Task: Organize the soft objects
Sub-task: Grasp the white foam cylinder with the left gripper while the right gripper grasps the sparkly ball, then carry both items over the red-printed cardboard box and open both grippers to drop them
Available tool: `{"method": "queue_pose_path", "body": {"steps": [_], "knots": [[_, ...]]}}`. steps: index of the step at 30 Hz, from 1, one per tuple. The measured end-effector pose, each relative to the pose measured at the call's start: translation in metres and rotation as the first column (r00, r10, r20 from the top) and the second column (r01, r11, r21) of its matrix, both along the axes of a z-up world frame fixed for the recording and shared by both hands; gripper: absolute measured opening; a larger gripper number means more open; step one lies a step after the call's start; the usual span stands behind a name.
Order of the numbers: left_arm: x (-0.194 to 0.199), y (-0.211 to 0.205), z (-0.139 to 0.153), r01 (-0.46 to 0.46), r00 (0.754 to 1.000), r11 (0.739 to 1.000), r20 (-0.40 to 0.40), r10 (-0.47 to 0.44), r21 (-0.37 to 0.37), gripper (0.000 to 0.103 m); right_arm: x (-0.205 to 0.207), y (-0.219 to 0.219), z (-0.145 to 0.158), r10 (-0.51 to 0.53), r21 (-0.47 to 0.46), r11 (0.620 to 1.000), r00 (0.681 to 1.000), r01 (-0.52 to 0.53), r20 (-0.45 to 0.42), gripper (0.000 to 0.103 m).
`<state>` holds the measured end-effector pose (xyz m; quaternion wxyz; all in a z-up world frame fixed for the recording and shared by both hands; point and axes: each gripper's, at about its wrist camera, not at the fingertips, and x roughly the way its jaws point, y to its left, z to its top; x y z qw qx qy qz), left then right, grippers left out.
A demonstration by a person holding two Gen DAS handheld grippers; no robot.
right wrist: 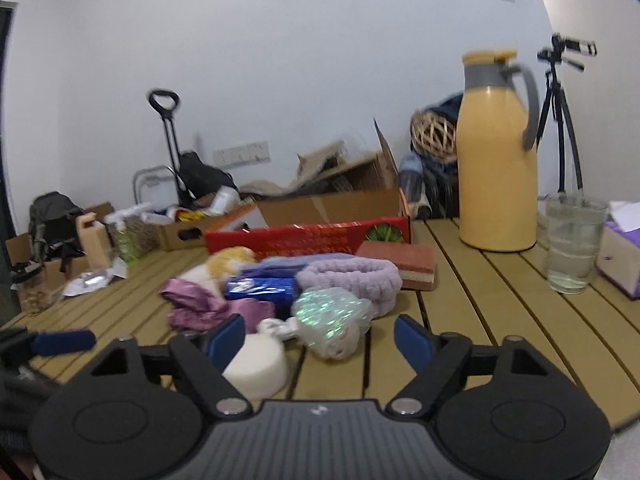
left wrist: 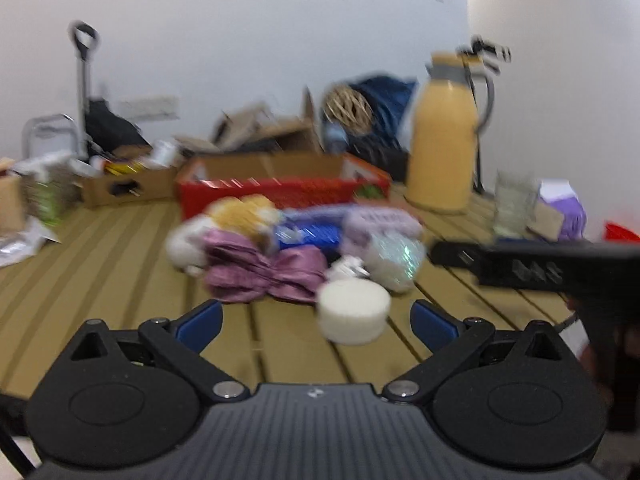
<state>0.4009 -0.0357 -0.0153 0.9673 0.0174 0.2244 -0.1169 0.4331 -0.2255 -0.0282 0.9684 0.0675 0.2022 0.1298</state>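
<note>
right wrist view: right gripper [right wrist: 320, 342] jaws apart, nothing clamped, low centre of frame. round white foam puck [right wrist: 258, 370] lies flat just behind its left finger, iridescent wrapped bundle [right wrist: 330, 322] right of it. fluffy lilac headband [right wrist: 352, 280] lies long axis left-right mid frame; yellow thermos jug [right wrist: 498, 160] upper right. left wrist view, blurred: left gripper [left wrist: 316, 322] jaws apart, empty, puck between its tips.

Print on the red box [right wrist: 308, 236] is too blurred to read.

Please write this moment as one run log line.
left gripper: open, empty | right gripper: open, empty | round white sponge: on slatted table, nearest the pile
</note>
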Motion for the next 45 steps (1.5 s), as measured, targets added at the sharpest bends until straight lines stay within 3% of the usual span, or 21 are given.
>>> {"method": "queue_pose_path", "body": {"steps": [4,6,8,12,14,17,19,22,25,29,34,36,39,41,43,45], "knots": [[0.039,-0.021,-0.014,0.047,0.998,0.998,-0.049,-0.045,0.047,0.098,0.057,0.0,-0.009,0.026,0.03,0.999,0.995,-0.023,-0.095,0.071],[0.056,-0.026,-0.022,0.064,0.995,0.997,-0.082,-0.06,0.042,0.072,0.078,0.002,-0.015,0.041,0.041,0.999,0.992,-0.037,-0.121,0.067],[0.067,-0.025,-0.031,0.086,0.99,0.996,-0.113,-0.084,0.011,0.056,0.094,0.005,-0.025,0.057,0.062,0.997,0.987,-0.048,-0.149,0.058],[0.068,-0.019,-0.033,0.107,0.987,0.993,-0.119,-0.112,-0.047,0.051,0.102,0.004,-0.04,0.106,0.121,0.989,0.978,-0.084,-0.181,0.044],[0.066,-0.018,-0.031,0.139,0.982,0.988,-0.119,-0.147,-0.069,0.048,0.099,0.001,-0.041,0.112,0.126,0.988,0.979,-0.091,-0.171,0.028],[0.057,-0.014,-0.017,0.137,0.985,0.987,-0.096,-0.145,-0.084,0.047,0.091,-0.003,-0.037,0.133,0.143,0.984,0.977,-0.109,-0.168,0.024],[0.05,-0.005,0.002,0.159,0.982,0.977,-0.078,-0.171,-0.145,0.047,0.079,-0.008,-0.028,0.147,0.155,0.98,0.977,-0.123,-0.157,0.024],[0.047,0.014,0.039,0.145,0.989,0.974,0.018,-0.144,-0.177,0.047,0.066,-0.013,-0.004,0.184,0.167,0.972,0.978,-0.165,-0.102,0.024],[0.066,0.029,0.068,0.074,0.986,0.988,0.155,-0.052,-0.136,0.047,0.077,-0.016,0.025,0.209,0.168,0.965,0.977,-0.2,-0.039,0.024],[0.133,0.038,0.091,0.016,0.983,0.998,0.181,-0.005,-0.06,0.047,0.132,-0.022,0.062,0.203,0.182,0.963,0.979,-0.2,0.001,0.024],[0.262,0.043,0.107,-0.051,0.991,0.999,0.125,0.052,-0.007,0.05,0.25,-0.015,0.083,0.142,0.126,0.983,0.989,-0.136,-0.038,0.025],[0.317,0.044,0.095,-0.053,0.994,0.998,0.101,0.048,0.046,0.05,0.302,-0.007,0.078,0.103,0.053,0.994,0.991,-0.098,-0.081,0.025],[0.392,0.051,0.063,-0.139,0.989,0.985,0.058,0.134,0.099,0.05,0.386,0.007,0.051,0.025,-0.015,0.999,0.977,-0.028,-0.21,0.029],[0.425,0.058,0.045,-0.201,0.979,0.97,-0.012,0.205,0.139,0.05,0.427,0.019,0.034,-0.016,-0.096,0.995,0.967,-0.009,-0.255,0.03],[0.454,0.064,0.032,-0.199,0.961,0.957,-0.147,0.232,0.213,0.053,0.458,0.028,0.017,-0.044,-0.15,0.989,0.955,0.0,-0.294,0.03],[0.455,0.065,0.034,-0.2,0.963,0.959,-0.139,0.23,0.203,0.064,0.474,0.036,0.006,-0.08,-0.23,0.973,0.953,0.012,-0.291,0.039]]}}
